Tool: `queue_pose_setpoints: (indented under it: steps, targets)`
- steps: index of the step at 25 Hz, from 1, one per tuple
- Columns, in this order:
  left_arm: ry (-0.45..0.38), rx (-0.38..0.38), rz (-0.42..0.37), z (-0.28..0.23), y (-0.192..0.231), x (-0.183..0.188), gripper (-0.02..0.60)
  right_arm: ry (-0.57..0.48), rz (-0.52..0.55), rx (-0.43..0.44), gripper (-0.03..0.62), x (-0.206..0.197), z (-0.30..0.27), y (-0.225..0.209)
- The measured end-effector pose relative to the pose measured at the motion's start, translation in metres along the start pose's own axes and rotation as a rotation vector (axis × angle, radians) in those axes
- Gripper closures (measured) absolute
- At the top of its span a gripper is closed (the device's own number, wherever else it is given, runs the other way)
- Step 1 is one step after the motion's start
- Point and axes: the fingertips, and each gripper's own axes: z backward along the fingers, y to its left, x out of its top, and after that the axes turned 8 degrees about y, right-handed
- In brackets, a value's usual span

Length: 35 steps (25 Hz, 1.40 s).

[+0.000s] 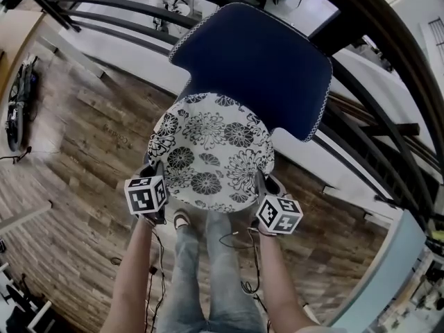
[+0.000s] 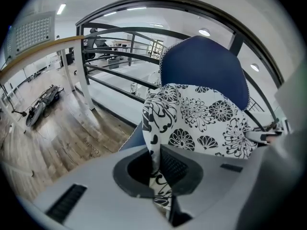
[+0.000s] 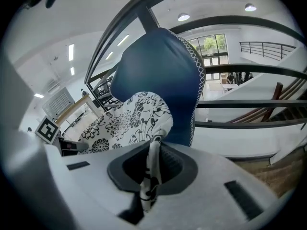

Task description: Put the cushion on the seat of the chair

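Spanning the left and lower part of the head view, a wood-plank floor forms the ground; a dark metal railing runs behind the work area. A chair with a dark blue backrest edged in white stitching stands before the railing, facing the person. A round cushion, white with black floral print, lies over the seat area just in front of the backrest, covering nearly all of the seat as seen from above; whether its underside touches the seat cannot be told. The left forearm and right forearm, both bare, reach forward and roughly parallel, one on either side of the person's jeans-clad legs. The left gripper meets the cushion's near-left rim and the right gripper its near-right rim. In the left gripper view, the jaws of the left gripper pinch a fold of the cushion's edge; in the right gripper view, the jaws of the right gripper likewise clamp a thin fold of printed fabric. Each gripper's marker cube faces upward, and a thin cable hangs between the forearms
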Motion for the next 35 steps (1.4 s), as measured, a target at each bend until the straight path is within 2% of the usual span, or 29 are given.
queue_pose_setpoints:
  steps: [7,21,35]
  targets:
    - [0.004,0.01,-0.017,-0.006,0.002,0.004,0.568,0.007,-0.016,-0.018,0.576,-0.006,-0.007,-0.002]
    - [0.028,0.002,-0.033,-0.021,0.008,0.009,0.568,0.062,0.017,-0.057,0.576,-0.011,-0.018,-0.006]
    - [0.091,0.025,-0.024,-0.054,0.015,0.006,0.568,0.158,0.008,-0.131,0.571,-0.024,-0.044,-0.027]
